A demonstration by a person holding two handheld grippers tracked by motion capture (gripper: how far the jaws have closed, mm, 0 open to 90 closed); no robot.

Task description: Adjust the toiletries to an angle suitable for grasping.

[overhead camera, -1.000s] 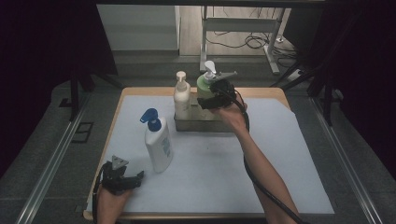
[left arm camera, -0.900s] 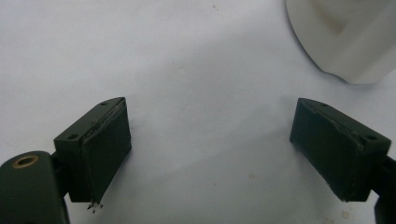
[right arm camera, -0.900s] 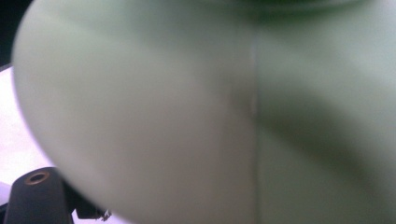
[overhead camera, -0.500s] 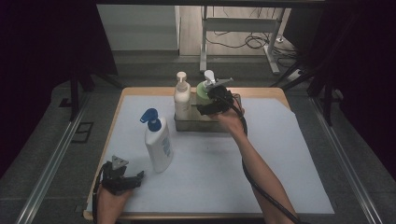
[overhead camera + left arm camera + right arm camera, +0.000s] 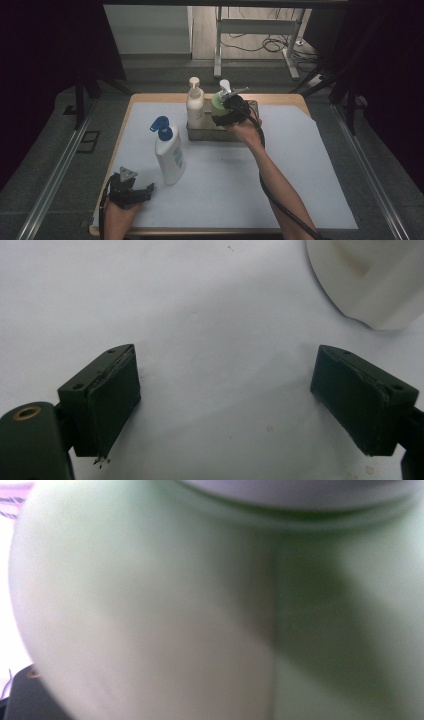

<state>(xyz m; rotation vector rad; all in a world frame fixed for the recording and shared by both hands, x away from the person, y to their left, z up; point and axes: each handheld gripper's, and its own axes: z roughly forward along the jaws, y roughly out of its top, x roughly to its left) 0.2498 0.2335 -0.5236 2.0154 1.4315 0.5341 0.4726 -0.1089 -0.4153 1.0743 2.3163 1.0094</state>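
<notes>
Resting near the front left corner of the white sheet, left gripper with jaws spread wide and nothing between them; in the left gripper view, bare sheet between the two black pads, and the base of the white bottle at the upper right, just beyond them. Standing upright on the sheet just beside and behind that gripper, white bottle with a blue pump. Further back, at the middle of the table, a metal tray holding a cream pump bottle upright at its left end. Right next to it in the tray, a green bottle with a white pump, gripped at its side by the right gripper, jaws set wide around the body and closed on it. Pressed so close in the right gripper view that the green wall is a blur, a paler collar above. Reaching from the bottom edge up to the tray, the right forearm, with the black cable trailing alongside it.
</notes>
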